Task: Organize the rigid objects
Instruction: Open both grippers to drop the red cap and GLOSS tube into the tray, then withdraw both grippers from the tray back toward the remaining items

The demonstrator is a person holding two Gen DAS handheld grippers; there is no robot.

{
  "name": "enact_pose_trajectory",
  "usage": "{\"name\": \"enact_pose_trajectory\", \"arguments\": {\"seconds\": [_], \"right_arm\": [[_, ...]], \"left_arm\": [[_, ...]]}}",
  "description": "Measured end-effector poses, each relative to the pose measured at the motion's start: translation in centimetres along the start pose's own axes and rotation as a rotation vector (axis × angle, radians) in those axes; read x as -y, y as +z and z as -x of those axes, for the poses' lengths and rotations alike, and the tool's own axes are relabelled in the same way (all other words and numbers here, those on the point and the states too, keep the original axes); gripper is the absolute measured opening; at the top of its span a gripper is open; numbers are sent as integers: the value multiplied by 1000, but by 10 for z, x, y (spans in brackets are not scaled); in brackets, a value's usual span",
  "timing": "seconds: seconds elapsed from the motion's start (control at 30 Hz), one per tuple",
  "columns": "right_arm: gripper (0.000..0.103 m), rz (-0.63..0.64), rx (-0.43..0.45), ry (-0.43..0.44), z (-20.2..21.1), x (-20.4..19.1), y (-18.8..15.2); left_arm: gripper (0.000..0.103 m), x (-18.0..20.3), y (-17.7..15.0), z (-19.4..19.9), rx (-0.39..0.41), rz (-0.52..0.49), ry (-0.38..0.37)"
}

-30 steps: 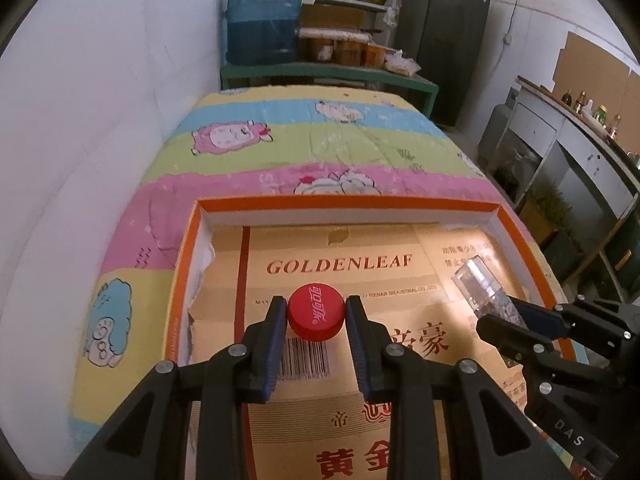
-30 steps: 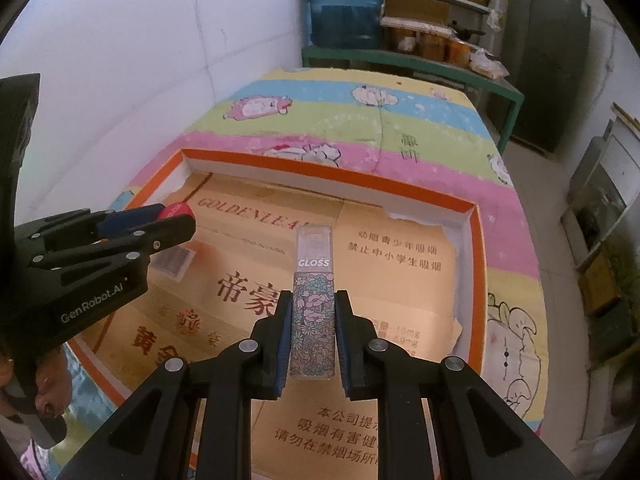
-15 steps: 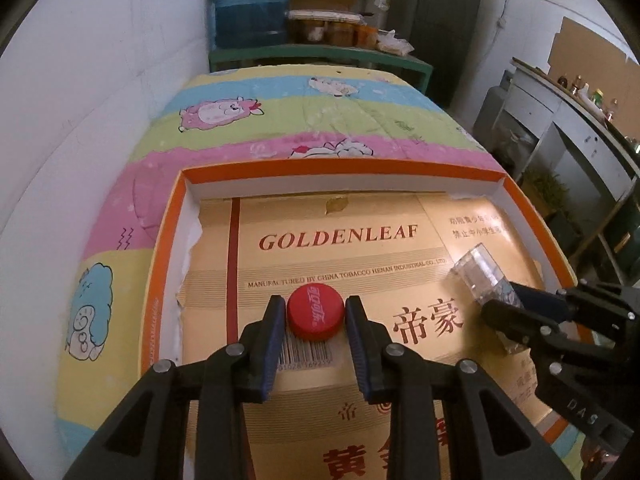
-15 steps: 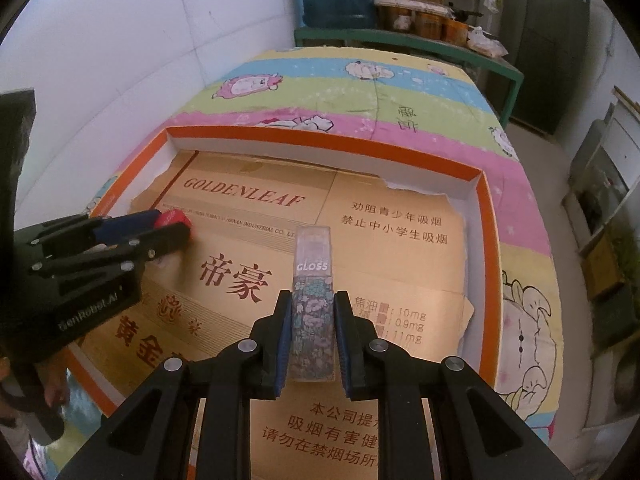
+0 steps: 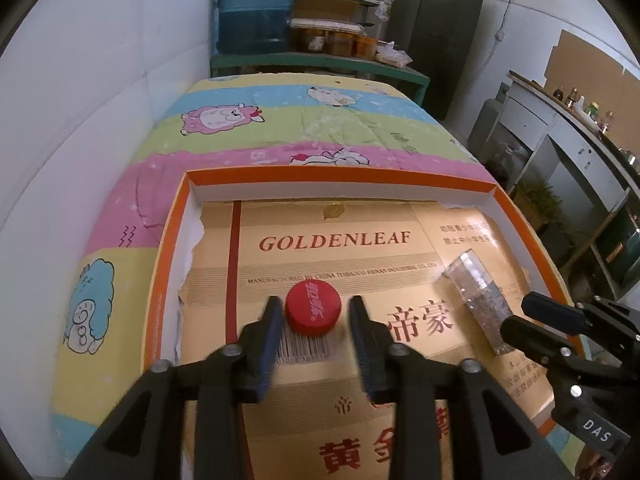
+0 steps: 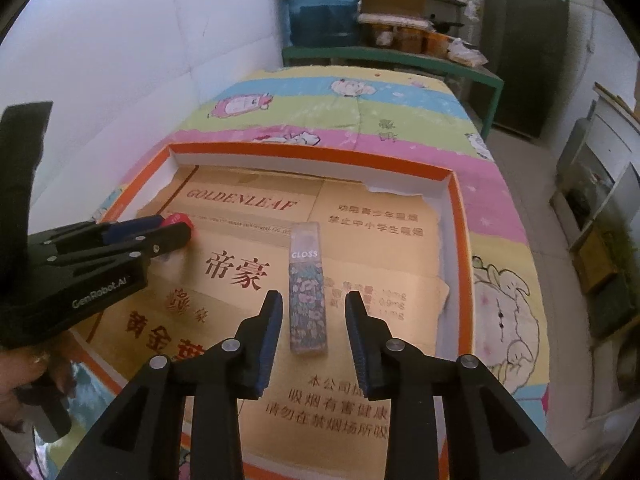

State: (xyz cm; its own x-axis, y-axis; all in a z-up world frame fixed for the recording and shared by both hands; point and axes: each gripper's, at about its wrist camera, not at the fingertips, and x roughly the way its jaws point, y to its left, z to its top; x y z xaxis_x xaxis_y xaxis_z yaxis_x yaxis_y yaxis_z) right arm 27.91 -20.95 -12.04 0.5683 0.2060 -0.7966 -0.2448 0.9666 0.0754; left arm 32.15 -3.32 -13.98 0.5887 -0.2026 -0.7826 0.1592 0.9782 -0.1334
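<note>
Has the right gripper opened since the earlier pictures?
Yes. The right gripper now stands open, with gaps on both sides of the gloss tube, which lies on the cardboard; earlier its fingers clamped the tube.

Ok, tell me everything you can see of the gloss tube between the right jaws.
The gloss tube is a slim, square-sided stick of clear plastic. Its far part is a pale cap marked GLOSS in white; the nearer, longer part shows a dark floral pattern of pink and teal. It lies flat on the printed cardboard lining the orange-rimmed tray, long axis pointing away from the camera. The right gripper stands open around it, with a gap on each side, so nothing grips it.
</note>
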Motion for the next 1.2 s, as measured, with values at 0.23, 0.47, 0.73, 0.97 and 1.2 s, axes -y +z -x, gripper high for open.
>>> {"name": "enact_pose_trajectory", "arguments": {"seconds": [0.23,0.47,0.73,0.97,1.2], "right_arm": [[33,-14,25,5,18,-3,-9],[33,-24,62,-13,45,-10,-23],[34,-32,85,-26,68,-18,-34],[34,-46,109,-31,93,-28,-50],[34,-44,158,-48,133,-41,-72]], "left_arm": [[71,1,-2,11,12,-1,-9],[71,6,-12,39,53,-29,-9],[71,15,-33,83,104,-43,-33],[71,27,-54,131,188,-74,10],[71,19,-73,164,211,-18,-1]]}}
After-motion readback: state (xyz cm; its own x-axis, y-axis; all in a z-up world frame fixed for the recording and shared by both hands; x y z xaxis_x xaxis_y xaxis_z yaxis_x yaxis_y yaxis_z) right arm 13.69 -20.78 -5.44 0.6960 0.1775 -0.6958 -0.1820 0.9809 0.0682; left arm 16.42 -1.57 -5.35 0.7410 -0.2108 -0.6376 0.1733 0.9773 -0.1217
